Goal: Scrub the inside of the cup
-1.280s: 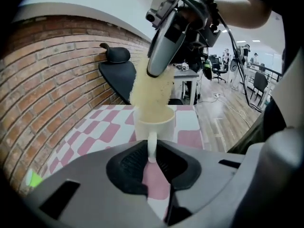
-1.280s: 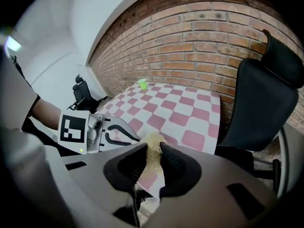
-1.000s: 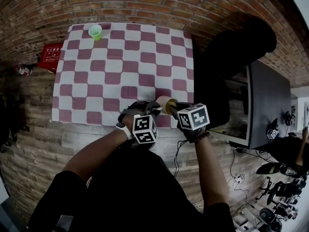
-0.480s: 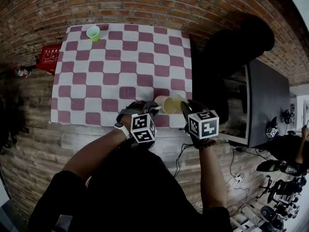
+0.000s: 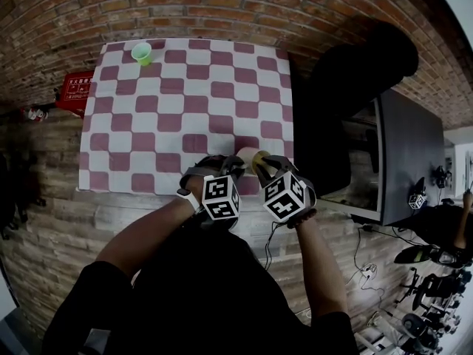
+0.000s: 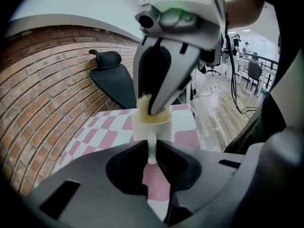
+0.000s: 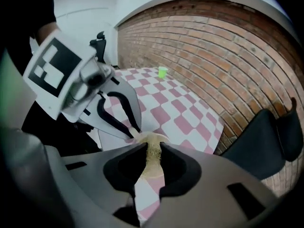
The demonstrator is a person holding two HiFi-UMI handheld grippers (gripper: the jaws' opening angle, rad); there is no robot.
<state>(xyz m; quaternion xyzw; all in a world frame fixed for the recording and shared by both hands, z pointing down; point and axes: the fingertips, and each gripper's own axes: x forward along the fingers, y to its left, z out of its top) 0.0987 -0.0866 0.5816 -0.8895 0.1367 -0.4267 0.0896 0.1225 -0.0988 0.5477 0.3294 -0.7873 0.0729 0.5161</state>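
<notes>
Head view first: both tools meet at the near edge of the red-and-white checked cloth [image 5: 192, 102]. The left gripper [image 5: 232, 166] and right gripper [image 5: 260, 166] crowd round a cream cup [image 5: 246, 154], which sits on the cloth just in front of the person. A small green cup [image 5: 142, 52] stands well apart at the far left corner, with a red box [image 5: 77, 86] off the cloth's left side.

Over to the left gripper view: the left gripper [image 6: 151, 150] has its jaws pressed together on a thin white part of the cup [image 6: 152, 123]. That could be the handle or the wall; it's hard to say from here. The right gripper [image 6: 154, 109] points down into the cup's mouth, with a yellowish sponge [image 6: 144, 101] at its tips.

Right gripper view now: the right gripper [image 7: 152, 152] is clamped on the sponge [image 7: 152, 161], which reaches to the cup [image 7: 151, 137]. The left gripper [image 7: 129, 137] touches the rim.
</notes>
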